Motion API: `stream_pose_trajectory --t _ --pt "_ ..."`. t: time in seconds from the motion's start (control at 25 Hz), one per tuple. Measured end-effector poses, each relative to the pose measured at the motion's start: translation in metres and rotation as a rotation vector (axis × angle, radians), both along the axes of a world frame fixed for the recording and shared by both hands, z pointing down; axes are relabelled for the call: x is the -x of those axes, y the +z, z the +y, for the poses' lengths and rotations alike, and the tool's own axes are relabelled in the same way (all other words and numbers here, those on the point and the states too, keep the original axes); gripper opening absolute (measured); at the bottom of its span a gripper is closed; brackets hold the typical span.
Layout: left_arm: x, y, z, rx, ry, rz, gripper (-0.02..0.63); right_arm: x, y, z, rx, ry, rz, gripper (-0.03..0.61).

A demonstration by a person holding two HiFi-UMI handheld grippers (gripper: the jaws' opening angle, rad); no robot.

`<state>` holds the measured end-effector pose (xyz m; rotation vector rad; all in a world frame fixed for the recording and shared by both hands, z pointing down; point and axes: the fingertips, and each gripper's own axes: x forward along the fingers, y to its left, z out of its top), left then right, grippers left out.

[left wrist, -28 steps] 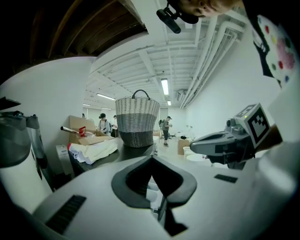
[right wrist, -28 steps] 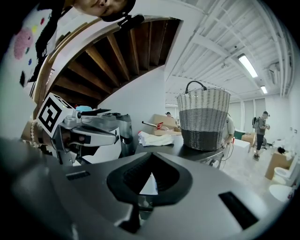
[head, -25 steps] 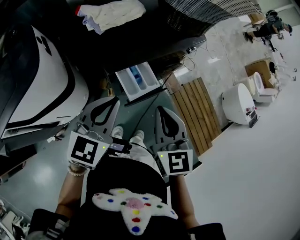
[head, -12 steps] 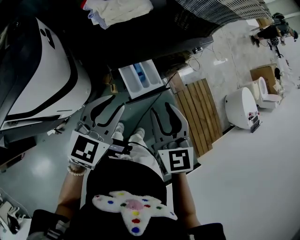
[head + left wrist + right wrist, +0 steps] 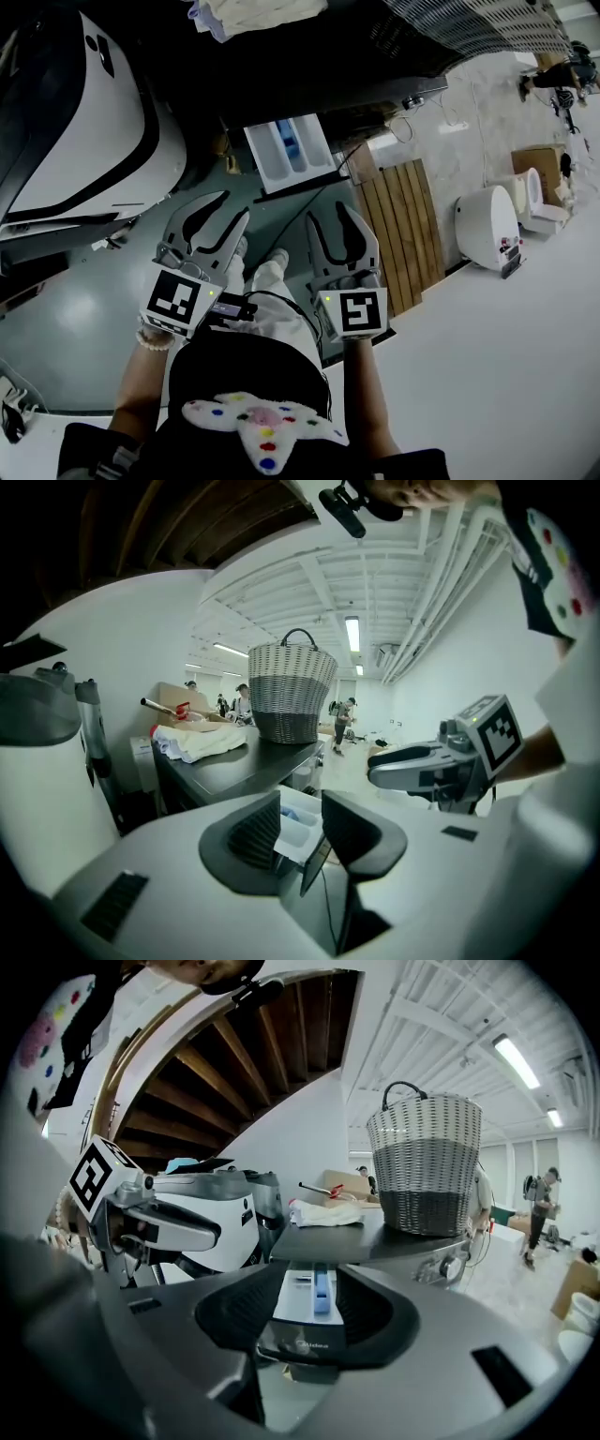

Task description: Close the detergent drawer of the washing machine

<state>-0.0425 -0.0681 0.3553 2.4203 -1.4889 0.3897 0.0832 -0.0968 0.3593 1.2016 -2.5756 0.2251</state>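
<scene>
At far left stands a white appliance [image 5: 84,141]. Beside it the left tool [image 5: 232,206] is held out in front of the person. Its jaws are apart and have just been opening, with nothing between them. The detergent drawer [image 5: 291,155] lies ahead of both tools, apart from them and a little nearer the right one. It is pulled out from the front of the dark washing machine [image 5: 300,70]. The right tool [image 5: 333,214] is likewise released, its jaws having just been opening, and it grips nothing. In the right gripper view the drawer shows through the gap between the jaws, farther on and untouched.

The white drawer is split into long compartments, with a blue insert [image 5: 322,1293] in the middle one. On the machine's top lie folded pale cloths [image 5: 328,1213], and to their right stands a woven basket [image 5: 427,1162] with a handle. What the basket holds cannot be seen. Wooden slats [image 5: 394,230] lie on the floor at right.
</scene>
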Motion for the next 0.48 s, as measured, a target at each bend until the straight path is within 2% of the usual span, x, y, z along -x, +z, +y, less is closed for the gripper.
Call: stream_pose_trajectory --t 0.48 --pt "0.002 0.05 0.001 0.057 -0.093 -0.022 0.144 -0.022 0.062 -0.022 0.055 -0.02 0.062 0.188"
